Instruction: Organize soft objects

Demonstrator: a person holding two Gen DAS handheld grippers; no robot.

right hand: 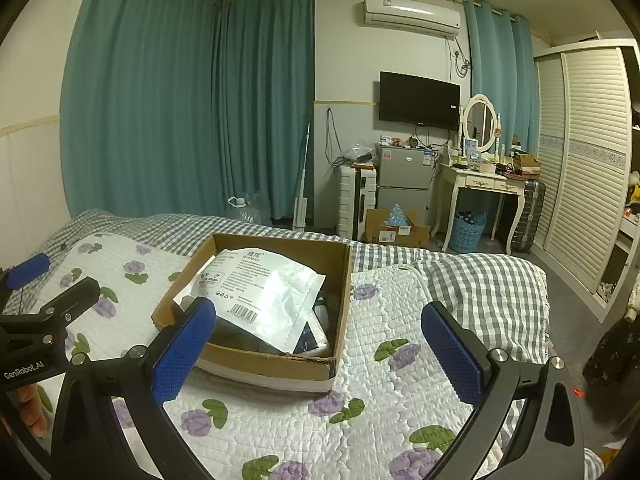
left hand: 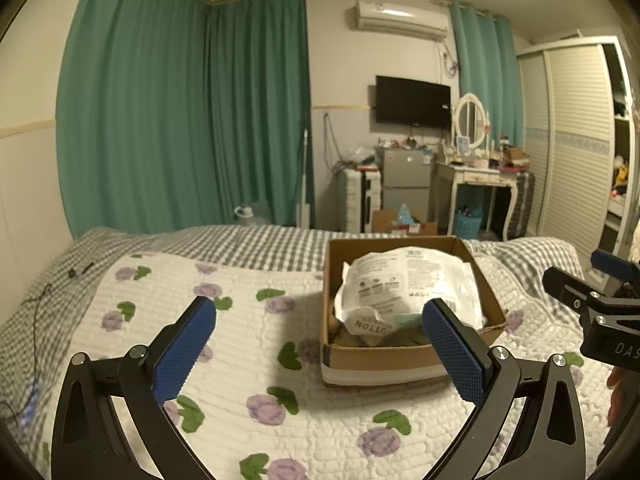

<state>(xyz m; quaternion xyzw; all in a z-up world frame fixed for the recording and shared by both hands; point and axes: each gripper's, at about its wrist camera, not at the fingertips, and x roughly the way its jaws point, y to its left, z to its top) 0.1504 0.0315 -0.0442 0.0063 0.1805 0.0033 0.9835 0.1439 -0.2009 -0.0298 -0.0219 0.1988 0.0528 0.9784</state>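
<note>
An open cardboard box stands on the bed's white quilt with purple flowers. It holds white soft plastic packets on top of darker items. The box and its top white packet also show in the right wrist view. My left gripper is open and empty, held above the quilt in front of the box. My right gripper is open and empty, above the quilt by the box's right front corner. Each gripper shows at the edge of the other's view.
A grey checked sheet covers the bed under the quilt. Beyond the bed are green curtains, a small fridge, a dressing table, a floor box and a wardrobe. A thin cable lies at the bed's left.
</note>
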